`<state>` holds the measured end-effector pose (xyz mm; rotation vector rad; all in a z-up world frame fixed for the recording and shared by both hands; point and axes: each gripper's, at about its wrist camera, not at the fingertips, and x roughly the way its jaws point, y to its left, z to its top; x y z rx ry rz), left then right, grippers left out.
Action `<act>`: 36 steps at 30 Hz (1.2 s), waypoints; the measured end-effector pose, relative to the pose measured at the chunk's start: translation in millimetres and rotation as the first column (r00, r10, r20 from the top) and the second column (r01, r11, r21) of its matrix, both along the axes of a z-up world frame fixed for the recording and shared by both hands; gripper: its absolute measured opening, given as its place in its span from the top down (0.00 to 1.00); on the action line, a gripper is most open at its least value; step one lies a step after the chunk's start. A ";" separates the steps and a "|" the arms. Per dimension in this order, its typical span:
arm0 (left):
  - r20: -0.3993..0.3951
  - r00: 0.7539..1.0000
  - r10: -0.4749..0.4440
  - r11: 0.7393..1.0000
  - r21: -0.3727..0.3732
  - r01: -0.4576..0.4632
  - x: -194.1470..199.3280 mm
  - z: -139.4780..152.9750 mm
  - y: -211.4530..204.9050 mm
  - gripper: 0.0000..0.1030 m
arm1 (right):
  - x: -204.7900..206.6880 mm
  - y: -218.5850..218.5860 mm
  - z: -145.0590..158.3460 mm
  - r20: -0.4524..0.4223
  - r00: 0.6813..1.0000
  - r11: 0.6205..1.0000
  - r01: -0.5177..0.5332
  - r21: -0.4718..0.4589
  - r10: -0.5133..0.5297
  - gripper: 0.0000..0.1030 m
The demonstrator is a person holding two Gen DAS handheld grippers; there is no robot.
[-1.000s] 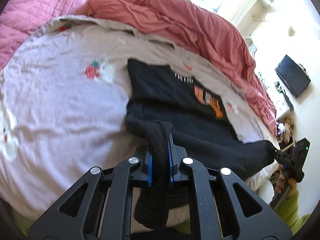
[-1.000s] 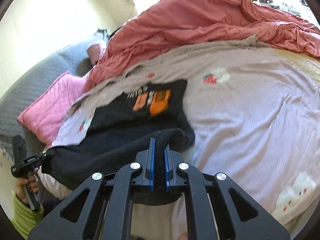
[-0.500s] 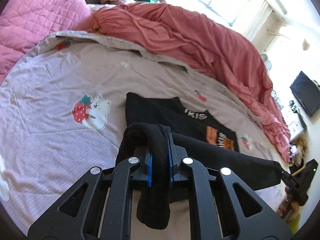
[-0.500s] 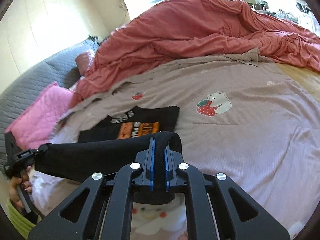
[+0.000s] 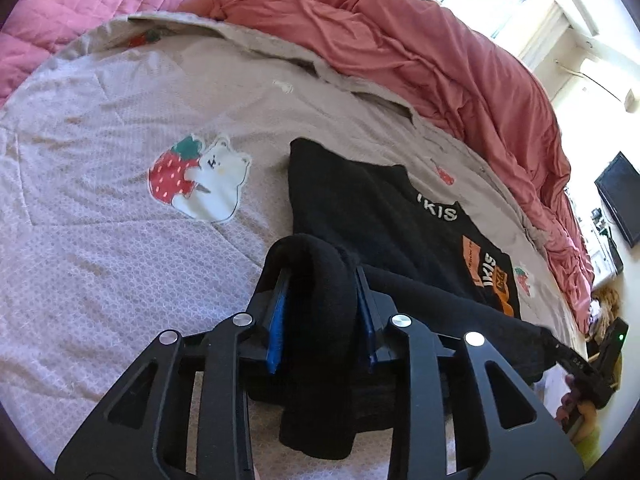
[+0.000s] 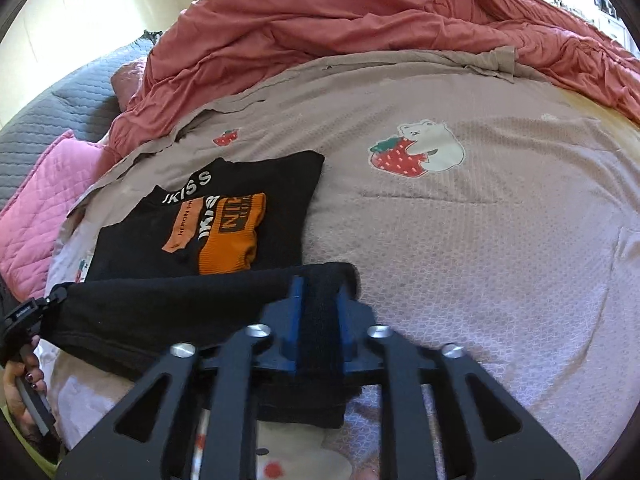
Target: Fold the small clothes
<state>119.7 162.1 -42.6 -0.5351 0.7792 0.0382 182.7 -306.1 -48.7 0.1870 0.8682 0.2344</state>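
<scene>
**Inspector:** Location of the black sweater [image 5: 360, 200]?

**Assessor:** Spread on the bed [image 5: 120, 248], print side up. Far part lying flat on the sheet. Near part doubled over toward the orange print and strung just above the rest, between the left tool [image 5: 320, 276] and the right tool [image 6: 320, 284].

**Inspector:** Condition of the tools?

**Assessor:** Both opening. Blue pads apart on each, with a bunched corner of black fabric between them and no visible pinch.

**Inspector:** Reason for holding at two corners?

**Assessor:** Judged: to keep the fold line taut and straight, for a square landing of the lower half over the upper. Apparently being let go here to set the fold.

**Inspector:** Orientation?

**Assessor:** Collar end pointing away, toward the red duvet [image 5: 440, 60]. Fold line crosswise, tool to tool, close to the near side of the bed. Long axis, once folded, likely along that same line. Sleeves not made out.
</scene>
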 end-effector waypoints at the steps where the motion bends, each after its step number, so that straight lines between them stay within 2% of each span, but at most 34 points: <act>1: 0.013 1.000 -0.003 1.000 0.005 0.003 -3.5 2.7 -1.9 0.78 | -5.2 -1.4 5.2 0.024 1.000 1.000 0.010 -0.022 -0.009 0.49; 4: 0.065 0.998 -0.010 1.000 0.027 0.009 -22.0 17.2 -6.7 0.68 | -20.2 -6.1 19.1 0.077 0.997 0.999 -0.003 -0.043 0.007 0.49; 7: 0.092 0.995 -0.028 0.999 0.040 0.024 -42.6 27.6 -14.6 0.65 | -43.8 -2.2 29.3 0.135 0.989 0.993 -0.041 -0.109 0.056 0.48; 11: 0.046 0.995 -0.089 0.996 0.028 0.088 -56.8 22.2 -33.8 0.62 | -73.0 18.2 29.0 0.170 0.971 0.968 -0.132 -0.214 0.170 0.48; 15: 0.014 0.989 -0.144 0.989 0.015 0.144 -58.2 11.5 -55.0 0.55 | -89.2 42.1 19.9 0.163 0.949 0.931 -0.213 -0.297 0.269 0.48; 18: -0.005 0.984 -0.178 0.984 -0.010 0.178 -53.0 4.7 -66.7 0.47 | -89.5 60.5 10.1 0.139 0.938 0.903 -0.255 -0.346 0.318 0.33; 20: -0.026 0.982 -0.186 0.983 -0.001 0.186 -51.0 1.8 -73.0 0.43 | -88.5 70.2 7.5 0.134 0.930 0.888 -0.273 -0.369 0.342 0.33; 23: -0.051 0.987 -0.153 0.987 0.045 0.155 -52.2 -0.3 -75.7 0.40 | -86.8 88.1 4.1 0.131 0.910 0.852 -0.308 -0.423 0.393 0.33; 27: -0.054 0.994 -0.095 0.991 0.091 0.100 -58.8 1.2 -68.4 0.35 | -85.6 109.4 -3.9 0.121 0.877 0.780 -0.341 -0.525 0.464 0.33; 30: -0.057 0.994 -0.094 0.991 0.094 0.100 -54.6 0.7 -63.9 0.31 | -83.0 123.0 -15.0 0.097 0.854 0.716 -0.360 -0.599 0.510 0.33; 33: -0.067 0.995 -0.074 0.991 0.105 0.080 -46.9 -2.1 -59.3 0.31 | -76.0 130.3 -27.6 0.061 0.858 0.664 -0.348 -0.661 0.510 0.33; 35: -0.073 0.996 -0.056 0.993 0.100 0.063 -40.8 -3.6 -54.2 0.32 | -73.5 129.9 -28.8 0.061 0.859 0.667 -0.348 -0.658 0.508 0.36; 36: -0.071 0.996 -0.049 0.993 0.105 0.056 -39.0 -2.9 -52.4 0.34 | -72.7 129.1 -27.2 0.062 0.860 0.676 -0.351 -0.648 0.506 0.42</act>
